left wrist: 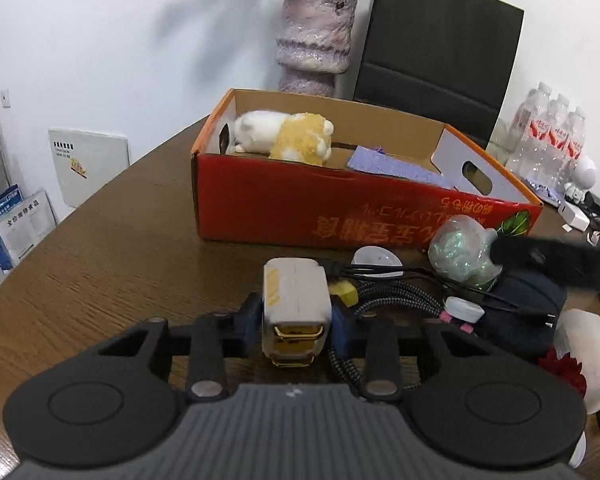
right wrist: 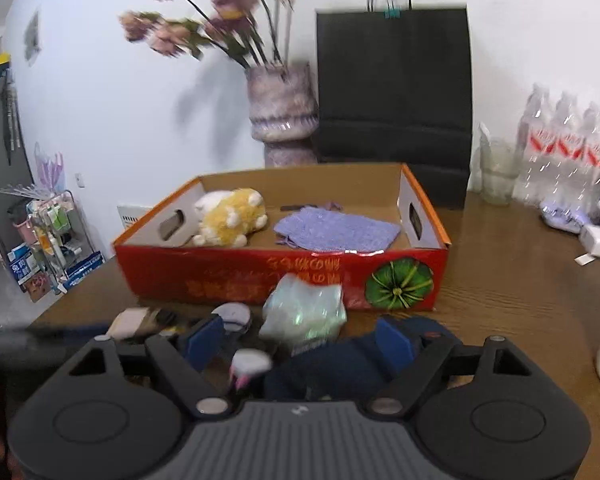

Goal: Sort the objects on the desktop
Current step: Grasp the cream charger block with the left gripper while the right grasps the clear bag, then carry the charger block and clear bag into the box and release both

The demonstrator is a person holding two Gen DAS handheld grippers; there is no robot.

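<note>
Your left gripper (left wrist: 296, 320) clamps a white-and-gold charger (left wrist: 294, 300) just above the wooden table (left wrist: 120, 248), near the red cardboard box (left wrist: 300, 208). Your right gripper (right wrist: 304, 340) hangs with jaws spread over a navy pouch (right wrist: 340, 368).
</note>
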